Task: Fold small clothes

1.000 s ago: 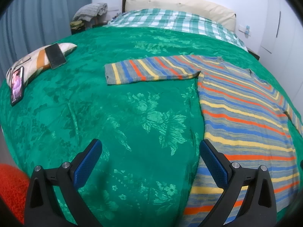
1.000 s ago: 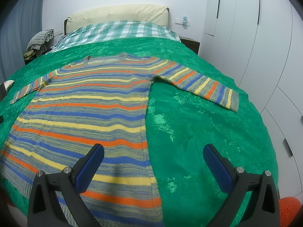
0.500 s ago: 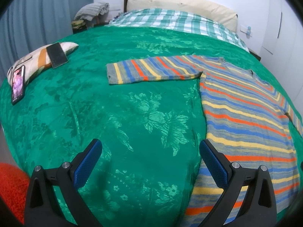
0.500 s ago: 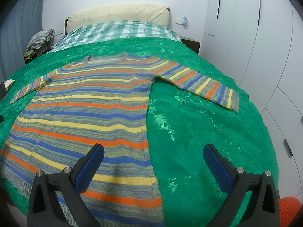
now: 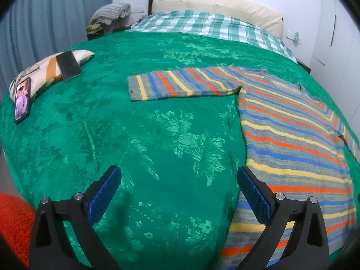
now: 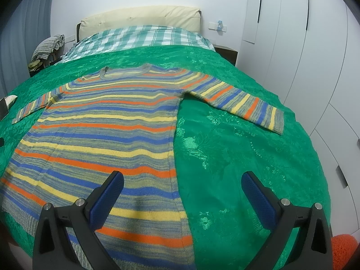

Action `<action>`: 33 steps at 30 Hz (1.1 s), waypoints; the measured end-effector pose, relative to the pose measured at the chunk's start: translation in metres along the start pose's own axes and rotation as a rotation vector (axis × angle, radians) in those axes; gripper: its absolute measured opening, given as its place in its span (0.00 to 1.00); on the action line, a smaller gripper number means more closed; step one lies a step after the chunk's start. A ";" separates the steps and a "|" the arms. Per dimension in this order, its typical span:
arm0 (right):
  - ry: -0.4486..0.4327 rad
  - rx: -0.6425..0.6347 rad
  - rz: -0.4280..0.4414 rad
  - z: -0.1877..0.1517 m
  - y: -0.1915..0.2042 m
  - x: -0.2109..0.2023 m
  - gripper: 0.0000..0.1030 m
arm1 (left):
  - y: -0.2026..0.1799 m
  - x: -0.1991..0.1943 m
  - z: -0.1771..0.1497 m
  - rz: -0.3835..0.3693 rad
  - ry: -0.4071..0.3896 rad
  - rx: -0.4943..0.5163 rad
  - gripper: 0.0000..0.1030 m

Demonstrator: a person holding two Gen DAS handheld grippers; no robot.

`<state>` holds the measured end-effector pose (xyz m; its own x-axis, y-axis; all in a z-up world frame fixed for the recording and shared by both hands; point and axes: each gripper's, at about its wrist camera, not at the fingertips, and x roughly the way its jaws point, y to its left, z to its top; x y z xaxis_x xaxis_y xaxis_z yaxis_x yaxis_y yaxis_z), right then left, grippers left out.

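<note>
We hover both released grippers, left point(image 5: 178, 189) and right point(image 6: 182, 191), over the flat sweater point(image 6: 108, 130); next, grasp a sleeve point(image 5: 180, 85).

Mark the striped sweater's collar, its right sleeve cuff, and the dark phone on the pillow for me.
striped sweater point(image 6: 126, 73), right wrist view, on the grey collar band.
right sleeve point(image 6: 277, 121), right wrist view, on the grey cuff end.
dark phone point(image 5: 68, 65), left wrist view, on its screen, lying on the patterned pillow point(image 5: 38, 72).

Ribbed knit sweater point(image 6: 108, 132) lies on a glossy, embossed green cloth bedspread point(image 5: 139, 139).
</note>
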<state>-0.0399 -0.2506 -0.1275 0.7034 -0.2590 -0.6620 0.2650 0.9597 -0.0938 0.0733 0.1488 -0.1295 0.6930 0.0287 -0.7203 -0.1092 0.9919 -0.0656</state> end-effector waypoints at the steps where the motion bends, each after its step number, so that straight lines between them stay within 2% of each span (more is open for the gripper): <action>1: 0.000 0.000 0.000 0.000 0.000 0.000 1.00 | 0.000 0.000 0.000 0.000 0.000 -0.001 1.00; 33: -0.003 0.001 -0.001 0.000 0.000 0.000 1.00 | 0.003 0.000 -0.001 0.009 0.004 -0.010 1.00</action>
<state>-0.0399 -0.2505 -0.1271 0.7051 -0.2602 -0.6596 0.2663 0.9593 -0.0938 0.0719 0.1513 -0.1308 0.6892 0.0370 -0.7237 -0.1229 0.9902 -0.0664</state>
